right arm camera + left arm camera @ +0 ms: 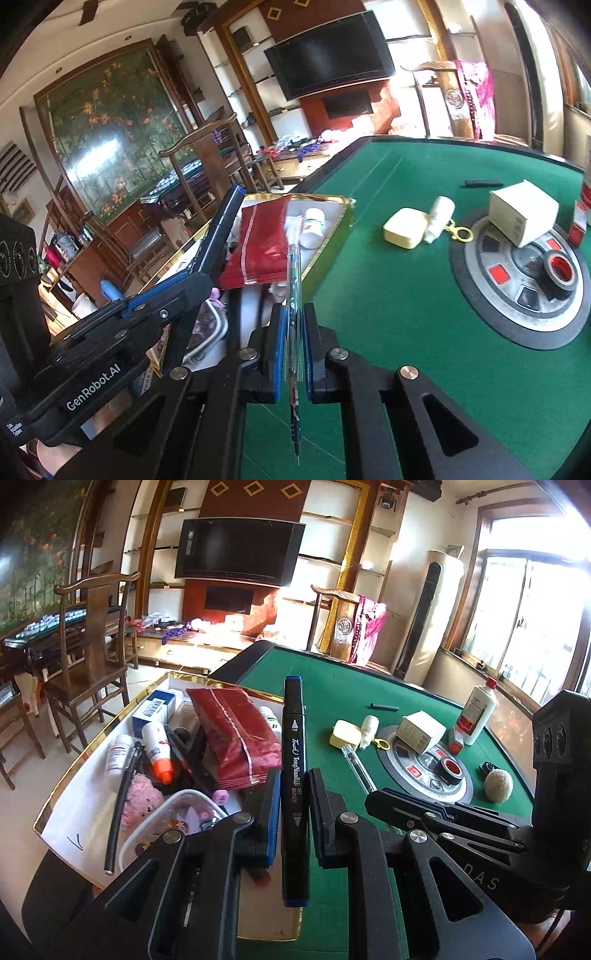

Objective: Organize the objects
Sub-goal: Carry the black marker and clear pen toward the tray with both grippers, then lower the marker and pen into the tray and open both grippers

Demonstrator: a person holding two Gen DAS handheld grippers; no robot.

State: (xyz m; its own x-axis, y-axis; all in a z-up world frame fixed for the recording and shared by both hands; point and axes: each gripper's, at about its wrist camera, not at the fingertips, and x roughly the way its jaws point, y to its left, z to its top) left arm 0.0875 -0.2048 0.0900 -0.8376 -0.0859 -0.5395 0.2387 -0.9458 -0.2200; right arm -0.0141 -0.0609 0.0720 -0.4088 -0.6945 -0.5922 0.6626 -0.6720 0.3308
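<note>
My left gripper point(294, 786) is shut on a black art marker with blue ends point(294, 760) and holds it upright over the near edge of a white gold-rimmed box point(74, 760). The box holds a red foil pouch point(232, 734), bottles, pens and a pink toy. My right gripper point(294, 332) is shut on a clear pen point(294, 295) beside the box point(332, 236), above the green table point(388, 288). The right gripper also shows in the left wrist view point(373, 797), and the left gripper in the right wrist view point(201, 280).
On the green felt lie a yellow case point(346, 734), a small white bottle with a gold clip point(370, 725), a white carton point(421, 731), a tape roll point(451, 770), a white bottle with a red cap point(478, 710), a beige ball point(498, 785) and a black stick point(384, 706). Wooden chairs stand beyond.
</note>
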